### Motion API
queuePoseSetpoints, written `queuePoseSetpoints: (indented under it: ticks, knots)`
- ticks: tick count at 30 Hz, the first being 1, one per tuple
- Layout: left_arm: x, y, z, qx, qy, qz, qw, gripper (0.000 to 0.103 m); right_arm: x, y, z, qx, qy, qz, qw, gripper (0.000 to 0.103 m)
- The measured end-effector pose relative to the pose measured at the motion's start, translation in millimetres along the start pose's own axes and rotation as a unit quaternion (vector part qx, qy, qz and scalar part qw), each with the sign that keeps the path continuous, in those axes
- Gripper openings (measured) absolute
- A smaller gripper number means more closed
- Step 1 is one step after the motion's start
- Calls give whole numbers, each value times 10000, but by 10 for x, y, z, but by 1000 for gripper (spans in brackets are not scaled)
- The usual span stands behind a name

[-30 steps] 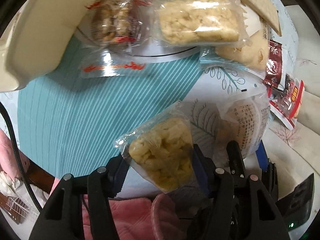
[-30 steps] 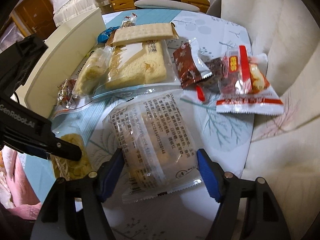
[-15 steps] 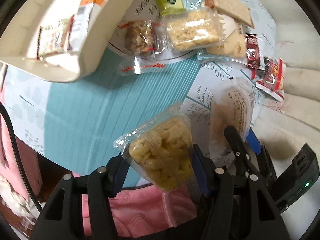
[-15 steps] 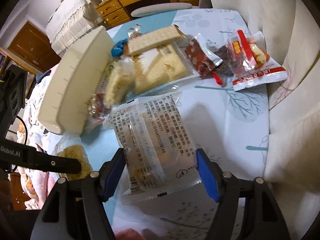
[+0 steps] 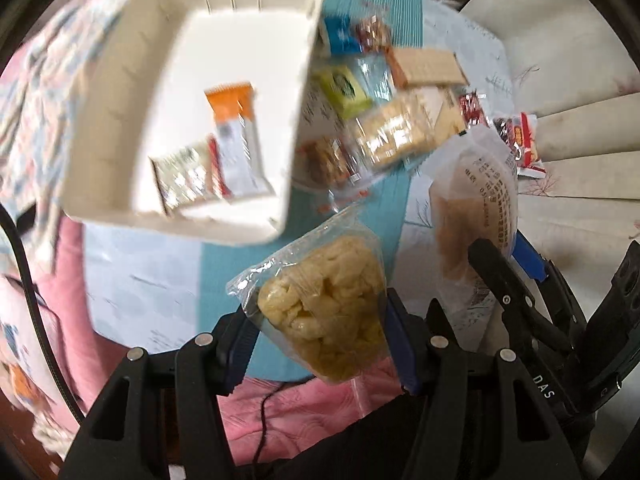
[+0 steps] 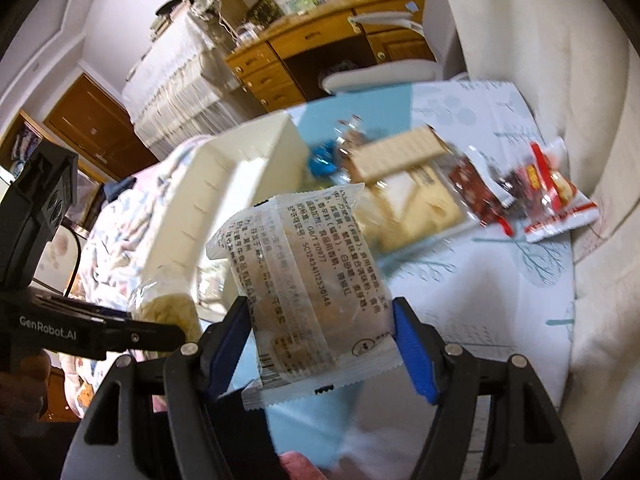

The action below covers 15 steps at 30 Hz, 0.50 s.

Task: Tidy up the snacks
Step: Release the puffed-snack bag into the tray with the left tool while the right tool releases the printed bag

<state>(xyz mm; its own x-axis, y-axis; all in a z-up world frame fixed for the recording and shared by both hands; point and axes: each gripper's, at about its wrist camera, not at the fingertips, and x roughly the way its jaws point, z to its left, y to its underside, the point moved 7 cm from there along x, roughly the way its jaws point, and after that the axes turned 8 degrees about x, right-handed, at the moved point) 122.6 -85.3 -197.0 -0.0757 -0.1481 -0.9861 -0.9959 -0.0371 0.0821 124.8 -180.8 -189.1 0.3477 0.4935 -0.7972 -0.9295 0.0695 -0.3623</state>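
while the left gripper [image 5: 320, 332] clamps a crinkly clear bag of yellow puffed snacks [image 5: 324, 312] between its blue pads, the right gripper [image 6: 324, 344] pinches a frosted cake packet [image 6: 308, 292] printed with dense black text. both packets hang above the table beside a white plastic bin [image 5: 224, 16] holding two wrapped bars, and "genrobot.ai" marks the left gripper's black arm.

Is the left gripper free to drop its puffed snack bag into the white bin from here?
Probably yes. The left gripper holds the puffed snack bag in the air, and the white bin is open-topped with only two packets inside; nothing lies between.
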Motion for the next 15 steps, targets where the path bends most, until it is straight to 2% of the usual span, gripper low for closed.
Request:
queuePoseSetpoints:
  ticks: [8,15]
  knots:
    - [-391,-163,455,510,-298,-214,9980,57,68,-38,609,-17,-270,-272,9993,71]
    - [-609,-298,950,643,-468,-430,9959,57,277,-15,1092,-32,-403,-410,9983,71]
